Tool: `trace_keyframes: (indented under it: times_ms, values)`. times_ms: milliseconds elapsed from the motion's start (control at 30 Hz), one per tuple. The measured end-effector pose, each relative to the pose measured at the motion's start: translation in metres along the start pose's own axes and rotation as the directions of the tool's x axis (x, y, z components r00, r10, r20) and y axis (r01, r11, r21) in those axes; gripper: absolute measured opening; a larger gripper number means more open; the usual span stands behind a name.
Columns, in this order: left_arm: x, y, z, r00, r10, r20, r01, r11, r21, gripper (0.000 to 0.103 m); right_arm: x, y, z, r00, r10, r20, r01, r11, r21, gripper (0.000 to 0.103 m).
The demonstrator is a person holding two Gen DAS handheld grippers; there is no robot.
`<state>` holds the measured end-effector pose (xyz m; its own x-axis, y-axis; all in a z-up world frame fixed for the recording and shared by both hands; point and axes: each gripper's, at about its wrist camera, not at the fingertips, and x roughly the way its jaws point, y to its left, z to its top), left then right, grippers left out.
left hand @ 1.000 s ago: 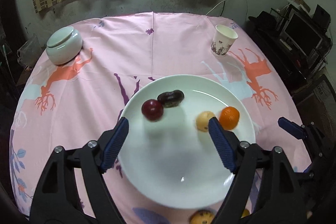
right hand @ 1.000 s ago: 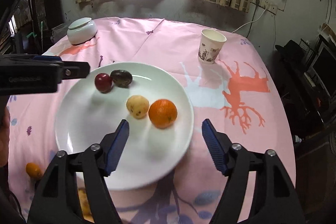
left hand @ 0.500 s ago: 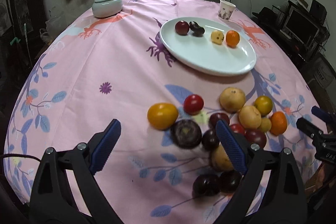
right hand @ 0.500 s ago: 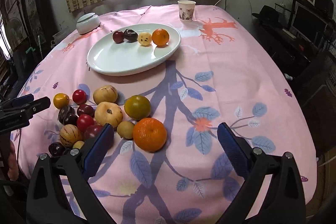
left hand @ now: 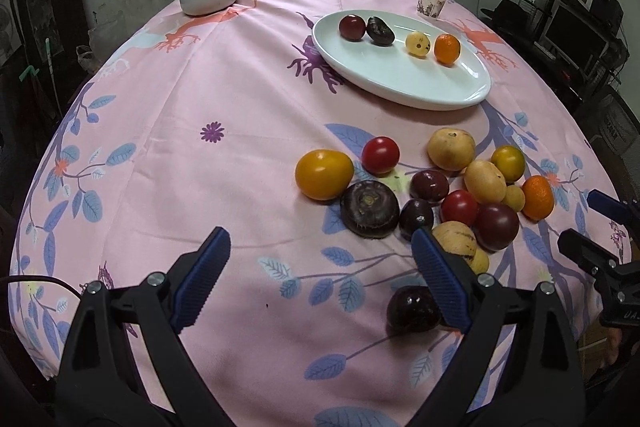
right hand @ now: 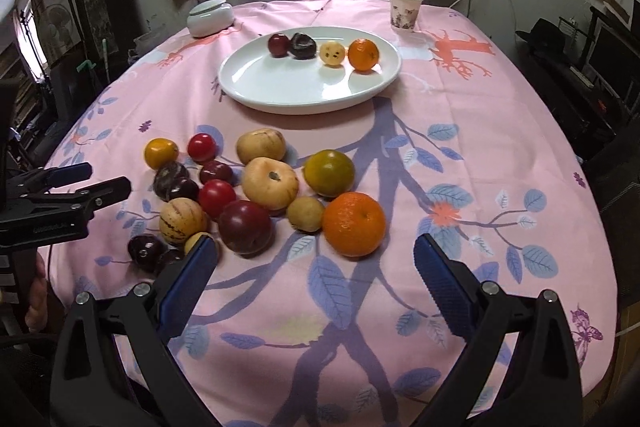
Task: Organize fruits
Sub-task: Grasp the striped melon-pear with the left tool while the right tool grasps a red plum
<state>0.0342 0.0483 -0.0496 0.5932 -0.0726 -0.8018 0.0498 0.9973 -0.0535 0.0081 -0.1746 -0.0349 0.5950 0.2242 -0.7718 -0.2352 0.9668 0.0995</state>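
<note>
Listing our stock: 4 fruits on the white plate [right hand: 280,95], loose fruit pile [right hand: 264,187] on the counter [right hand: 460,131]; left claw [left hand: 320,279] and right claw [right hand: 316,267] have just been opening, now gaping wide, holding nothing.

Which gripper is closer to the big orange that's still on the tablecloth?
Right. The right gripper sits just below the orange. The left gripper is across the fruit pile.

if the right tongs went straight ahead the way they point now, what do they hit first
Probably the big round orange at the near edge of the fruit pile. It sits just beyond the open right tongs, slightly left of the gap's middle. Depth is unclear, so they might touch the pink cloth first.
</note>
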Motion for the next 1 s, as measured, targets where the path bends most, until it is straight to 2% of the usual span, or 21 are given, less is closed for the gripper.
trace_keyframes:
  times_ms: [33, 133, 233, 333, 433, 533, 600, 767, 833, 900, 1000]
  values:
    - [0.000, 0.001, 0.000, 1.000, -0.003, 0.000, 0.003, 1.000, -0.003, 0.094, 0.001, 0.005, 0.000, 0.999, 0.035, 0.004, -0.035, 0.999, -0.001, 0.097]
    - [-0.002, 0.003, 0.000, 1.000, -0.002, 0.000, 0.002, 1.000, -0.009, 0.094, 0.012, 0.019, 0.002, 0.995, 0.094, -0.014, -0.095, 0.995, -0.021, 0.073]
    - [-0.006, 0.006, -0.002, 1.000, 0.003, 0.005, -0.003, 1.000, -0.010, 0.094, 0.033, 0.022, 0.001, 0.992, 0.103, -0.076, -0.104, 0.995, -0.009, 0.069]
    - [-0.008, 0.009, -0.006, 1.000, 0.002, 0.001, -0.002, 1.000, -0.006, 0.094, 0.045, 0.026, -0.001, 0.984, 0.136, -0.115, -0.137, 0.991, -0.004, 0.057]
    - [-0.007, 0.009, -0.009, 1.000, -0.014, -0.010, 0.014, 1.000, 0.008, 0.094, 0.053, 0.025, 0.003, 0.987, 0.131, -0.097, -0.131, 0.991, 0.008, 0.049]
    - [-0.008, 0.000, -0.012, 1.000, -0.028, -0.011, 0.028, 0.999, 0.042, 0.094, 0.057, 0.022, 0.007, 0.986, 0.135, -0.093, -0.134, 0.991, 0.020, 0.047]
    - [-0.008, -0.006, -0.013, 0.999, -0.044, -0.015, 0.045, 0.997, 0.061, 0.094, 0.059, 0.025, 0.008, 0.987, 0.141, -0.082, -0.141, 0.990, 0.008, 0.041]
    - [0.000, -0.028, -0.009, 0.995, -0.091, -0.052, 0.095, 0.992, 0.088, 0.094, 0.048, 0.018, 0.005, 0.982, 0.166, -0.085, -0.163, 0.986, 0.041, 0.040]
    - [0.004, -0.038, -0.009, 0.993, -0.100, -0.064, 0.106, 0.988, 0.110, 0.094, 0.034, 0.014, 0.001, 0.986, 0.152, -0.061, -0.150, 0.988, 0.034, 0.040]
    - [0.010, -0.047, -0.010, 0.993, -0.091, -0.075, 0.099, 0.987, 0.123, 0.094, 0.026, 0.007, -0.004, 0.990, 0.129, -0.049, -0.127, 0.991, 0.039, 0.040]
    - [0.022, -0.056, -0.010, 0.995, -0.033, -0.094, 0.045, 0.989, 0.139, 0.093, 0.021, -0.006, -0.014, 0.991, 0.118, -0.060, -0.113, 0.991, 0.073, 0.040]
